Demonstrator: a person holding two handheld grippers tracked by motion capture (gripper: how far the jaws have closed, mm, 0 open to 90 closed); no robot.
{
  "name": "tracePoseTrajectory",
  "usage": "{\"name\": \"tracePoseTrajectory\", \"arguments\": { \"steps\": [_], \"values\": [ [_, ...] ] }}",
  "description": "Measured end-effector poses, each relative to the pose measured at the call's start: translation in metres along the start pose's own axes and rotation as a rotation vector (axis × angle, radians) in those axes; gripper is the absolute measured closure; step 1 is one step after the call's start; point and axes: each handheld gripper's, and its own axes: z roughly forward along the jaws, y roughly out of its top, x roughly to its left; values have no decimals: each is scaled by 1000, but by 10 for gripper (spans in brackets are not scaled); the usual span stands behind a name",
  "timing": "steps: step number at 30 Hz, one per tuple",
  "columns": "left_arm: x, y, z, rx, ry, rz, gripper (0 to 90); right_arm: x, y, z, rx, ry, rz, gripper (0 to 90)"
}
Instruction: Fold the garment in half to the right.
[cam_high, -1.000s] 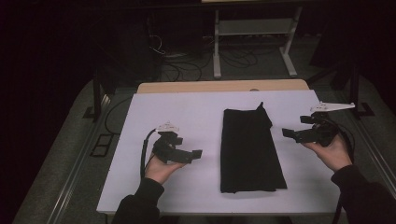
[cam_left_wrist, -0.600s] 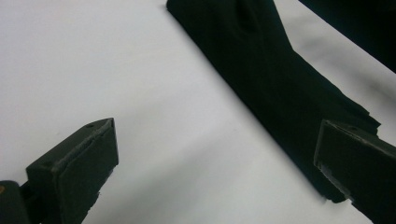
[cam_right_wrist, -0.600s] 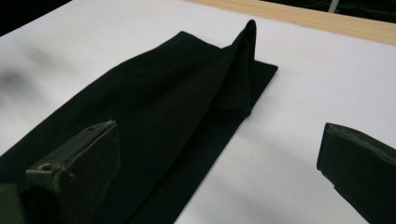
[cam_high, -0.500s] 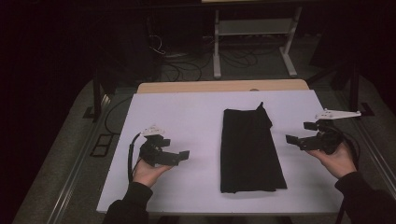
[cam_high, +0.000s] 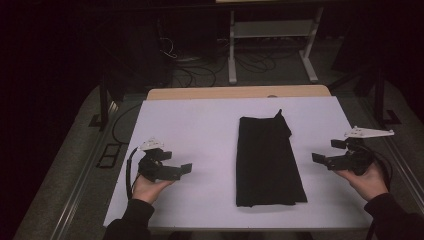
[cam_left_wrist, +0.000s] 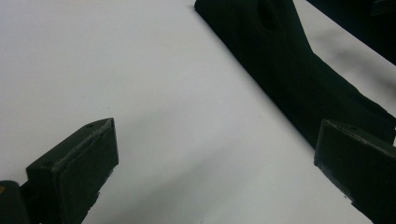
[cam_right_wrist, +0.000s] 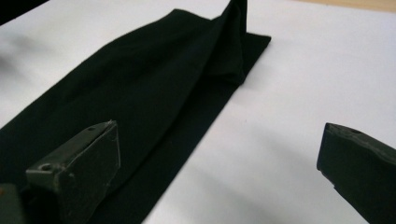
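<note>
A long black cloth (cam_high: 267, 160), folded flat, lies lengthwise on the white table (cam_high: 200, 125), right of centre. Its far corner is pulled up into a small peak (cam_high: 280, 116). My left gripper (cam_high: 175, 163) is held in a hand over the table's near left, well to the left of the cloth, jaws spread with nothing between them. My right gripper (cam_high: 328, 152) is held near the right edge, just right of the cloth, also open and empty. In the left gripper view the cloth (cam_left_wrist: 289, 70) runs across the upper right beyond the gripper (cam_left_wrist: 215, 140). The right gripper view has the cloth (cam_right_wrist: 154, 84) ahead of the gripper (cam_right_wrist: 219, 135), to its left.
A wooden strip (cam_high: 240, 92) borders the table's far edge. Beyond it on the dark floor stand a light metal frame (cam_high: 272, 30) and loose cables (cam_high: 200, 62). Bare white surface lies left of the cloth and along the near edge.
Both hands have drawn outward from the cloth and a little toward the near edge, the left going left and the right going right. The cloth has not moved.
</note>
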Motion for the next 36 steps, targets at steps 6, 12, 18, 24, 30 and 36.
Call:
{"name": "tracePoseTrajectory", "arguments": {
  "steps": [6, 12, 18, 24, 30, 36],
  "values": [
    [6, -6, -7, -21, 15, -4, 0, 0, -9, -3, 8, -3, 4, 0],
    [12, -11, -14, -39, 28, -7, 0, 1, -16, -6, 11, -3, 5, 0],
    [16, -16, -21, -62, 37, 6, 0, 2, -23, -9, 8, -3, 4, 0],
    [19, -21, -28, -89, 49, 6, 0, 4, -30, -11, 4, 1, 6, 0],
    [23, -27, -34, -121, 54, 4, 0, 6, -37, -14, -7, 2, 12, 0],
    [27, -35, -39, -129, 66, -2, 0, 9, -45, -18, -14, -4, 10, 0]
  ]
}}
